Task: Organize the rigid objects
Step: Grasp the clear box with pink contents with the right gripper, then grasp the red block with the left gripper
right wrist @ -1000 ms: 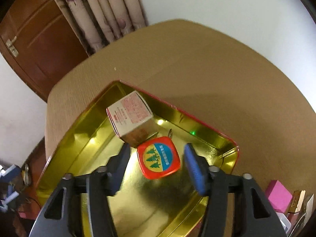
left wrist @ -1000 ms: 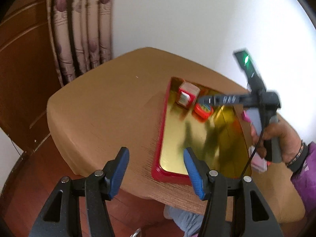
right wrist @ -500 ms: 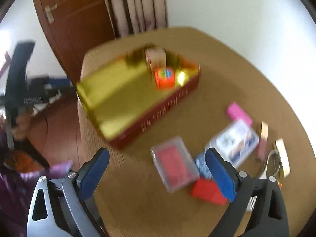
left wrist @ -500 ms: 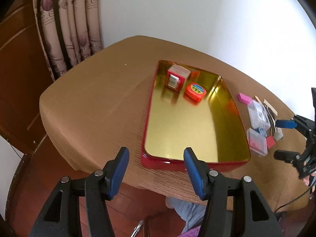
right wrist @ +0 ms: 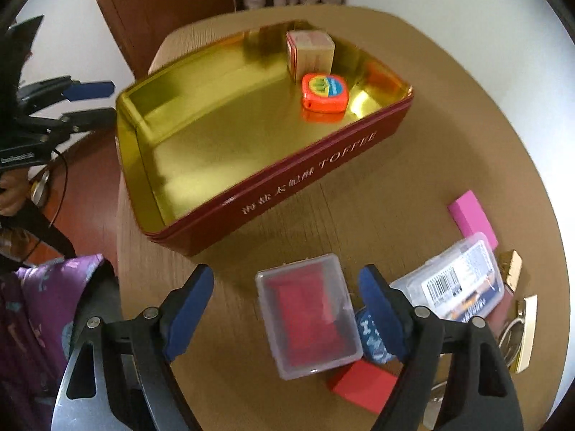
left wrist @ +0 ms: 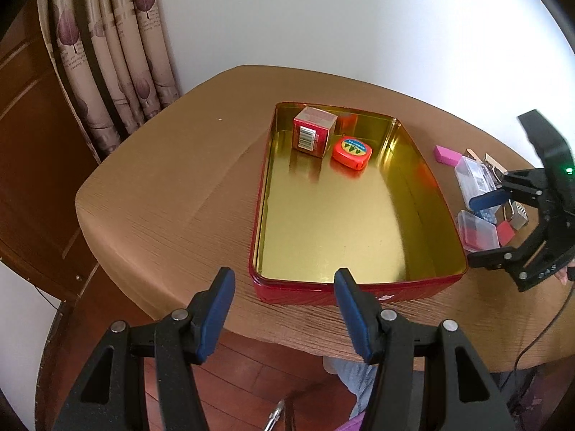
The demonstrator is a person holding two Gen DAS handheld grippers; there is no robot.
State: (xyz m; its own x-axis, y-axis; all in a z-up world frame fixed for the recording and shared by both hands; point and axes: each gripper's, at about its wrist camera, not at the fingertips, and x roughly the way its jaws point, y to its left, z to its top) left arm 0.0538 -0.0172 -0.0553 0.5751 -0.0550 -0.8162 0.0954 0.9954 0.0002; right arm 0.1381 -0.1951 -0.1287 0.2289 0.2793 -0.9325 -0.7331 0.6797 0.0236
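A red toffee tin (left wrist: 359,289) with a gold inside stands on the round brown table (left wrist: 172,194); it also shows in the right wrist view (right wrist: 294,179). In it sit a red and white carton (left wrist: 313,132) (right wrist: 311,52) and an orange tape measure (left wrist: 351,152) (right wrist: 324,92). My right gripper (right wrist: 287,303) is open, its jaws either side of a clear case with a red inside (right wrist: 309,312), just above it. My left gripper (left wrist: 282,310) is open and empty, near the tin's near wall.
Right of the tin lie a clear case with a barcode label (right wrist: 456,283), a pink block (right wrist: 472,217), a red block (right wrist: 363,382), a blue patterned piece (right wrist: 372,334) and metal clips (right wrist: 521,327). A curtain (left wrist: 107,64) and a wooden door (right wrist: 161,7) stand behind the table.
My right gripper has left the tape measure in the tin, swung out to the right and come down over the clear red case. My left gripper has stayed open, shifting slightly.
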